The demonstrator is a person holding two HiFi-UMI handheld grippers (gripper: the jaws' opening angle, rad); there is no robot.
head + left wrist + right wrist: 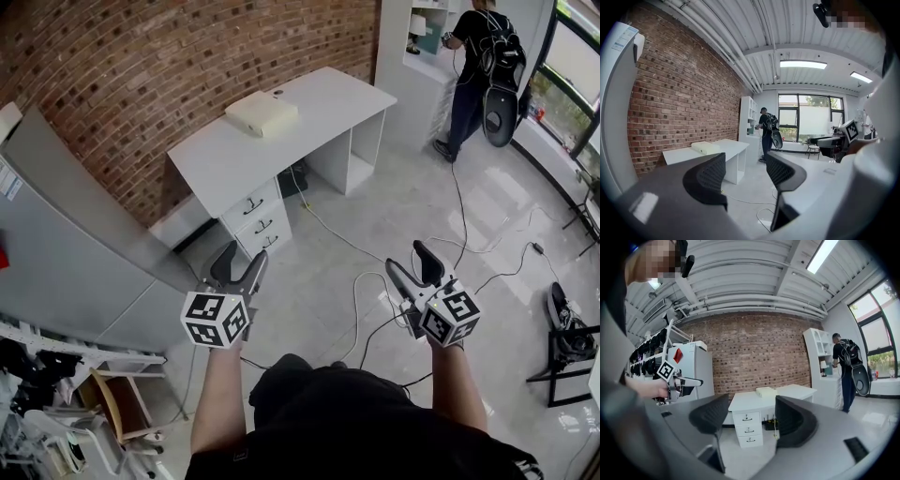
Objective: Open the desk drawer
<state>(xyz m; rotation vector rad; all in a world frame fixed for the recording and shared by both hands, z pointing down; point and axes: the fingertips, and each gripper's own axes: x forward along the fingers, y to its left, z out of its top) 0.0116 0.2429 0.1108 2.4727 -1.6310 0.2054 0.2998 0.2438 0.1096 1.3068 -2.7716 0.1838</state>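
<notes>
Two grippers are held out in the head view: the left gripper (239, 261) and the right gripper (414, 261) are both spread wide and empty. The desk (319, 108) stands well ahead, with three drawers (255, 216) stacked at its near end. In the left gripper view, only the desk top is seen past the jaws. In the right gripper view, the drawers are framed between the jaws, far off. One handle (746, 417) should be picked, reached slowly, and pulled straight.
</notes>
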